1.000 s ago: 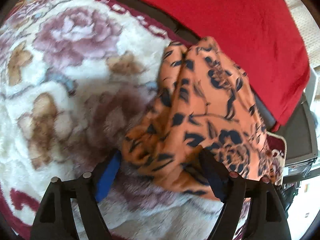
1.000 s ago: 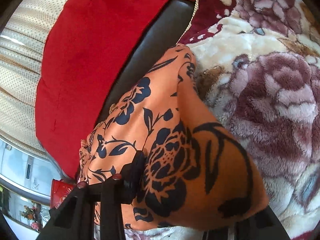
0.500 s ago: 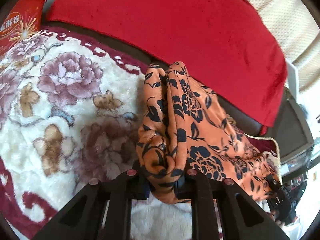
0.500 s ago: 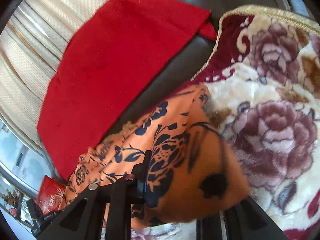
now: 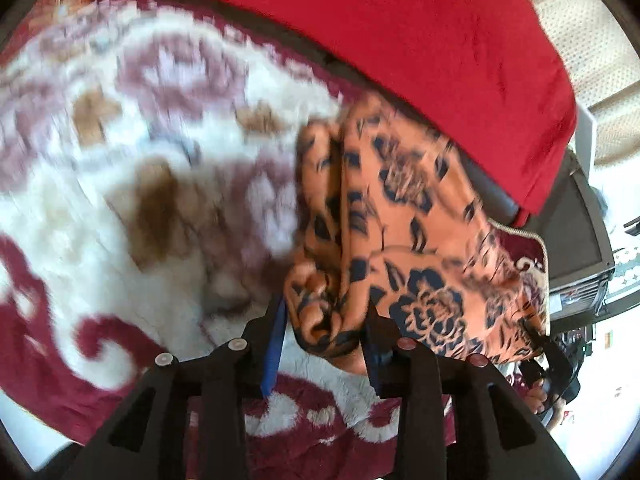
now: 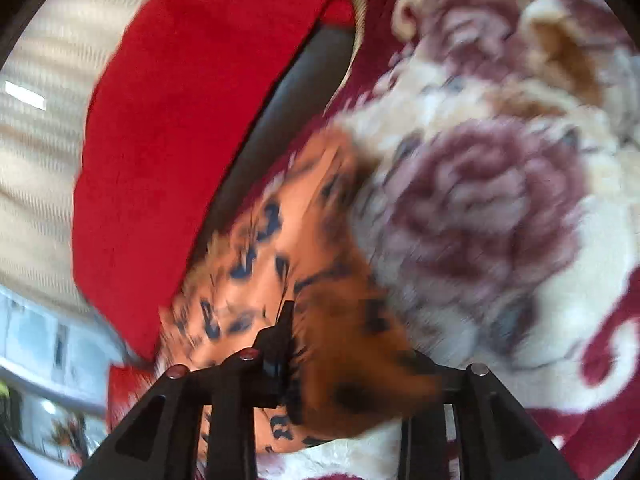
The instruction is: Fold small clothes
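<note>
An orange garment with a dark blue flower print (image 5: 400,232) hangs bunched above a fluffy white and maroon floral blanket (image 5: 132,184). My left gripper (image 5: 324,332) is shut on one bunched end of it, the cloth wadded between the blue-padded fingers (image 5: 274,344). The garment stretches right to my other gripper (image 5: 556,364), seen small at the right edge. In the right wrist view the same garment (image 6: 288,264) is blurred; my right gripper (image 6: 348,368) is shut on its other end, and the cloth hides the right finger.
A red cloth (image 5: 400,40) drapes over the dark sofa back (image 6: 288,100) behind the blanket (image 6: 500,208). A beige curtain (image 6: 36,152) hangs beyond. A red snack bag (image 5: 68,4) lies at the blanket's far left corner.
Both views have gone blurred with fast motion. The left fingers stand a little wider around the wad than half a second ago. The garment has swung with both grippers over the blanket.
</note>
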The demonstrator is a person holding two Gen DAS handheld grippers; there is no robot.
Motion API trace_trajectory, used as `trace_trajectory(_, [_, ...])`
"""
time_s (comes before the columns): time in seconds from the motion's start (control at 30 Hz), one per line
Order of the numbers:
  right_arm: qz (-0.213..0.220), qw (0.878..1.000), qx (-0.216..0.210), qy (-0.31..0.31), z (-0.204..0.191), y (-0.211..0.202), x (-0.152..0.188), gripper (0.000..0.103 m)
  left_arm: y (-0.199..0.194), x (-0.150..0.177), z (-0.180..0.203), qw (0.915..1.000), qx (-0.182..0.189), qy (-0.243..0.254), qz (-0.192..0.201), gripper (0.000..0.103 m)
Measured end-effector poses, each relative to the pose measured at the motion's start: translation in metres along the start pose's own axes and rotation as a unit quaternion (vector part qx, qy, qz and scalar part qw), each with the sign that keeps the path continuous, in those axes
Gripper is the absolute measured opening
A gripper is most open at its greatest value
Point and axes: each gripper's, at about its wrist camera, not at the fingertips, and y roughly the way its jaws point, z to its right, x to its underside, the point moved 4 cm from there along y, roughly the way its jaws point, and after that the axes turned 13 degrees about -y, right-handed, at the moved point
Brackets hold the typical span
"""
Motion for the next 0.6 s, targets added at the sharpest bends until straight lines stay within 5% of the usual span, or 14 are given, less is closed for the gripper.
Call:
trace_trajectory(0.03, [0.022, 1.0, 0.016, -0.001, 0.003, -0.011, -0.005, 0.035, -0.007, -0.005, 0.002, 0.9998, -0.002, 0.006, 0.017, 0.037])
trace_trajectory(0.1, [0.083, 0.994, 0.068, -0.009, 0.008, -0.037, -0.015, 0.068, -0.027, -0.017, 0.011, 0.996, -0.01, 0.03, 0.084, 0.044])
trace_trajectory(0.13, [0.102, 0.992, 0.077, -0.013, 0.008, -0.043, -0.018, 0.072, -0.031, -0.021, 0.017, 0.9929, -0.015, 0.048, 0.108, 0.053])
trace_trajectory(0.27, [0.097, 0.991, 0.06, -0.063, -0.005, -0.029, -0.049, 0.072, -0.009, -0.037, 0.04, 0.987, -0.016, 0.091, 0.131, 0.06])
trace_trajectory(0.43, [0.015, 0.995, 0.049, -0.083, -0.016, 0.034, -0.085, 0.072, 0.04, -0.064, 0.062, 0.9905, 0.005, 0.093, 0.101, 0.06])
trace_trajectory(0.6, [-0.012, 0.989, 0.09, -0.114, -0.03, 0.073, -0.097, 0.07, 0.079, -0.099, 0.071, 0.9954, 0.019, 0.063, 0.07, 0.06])
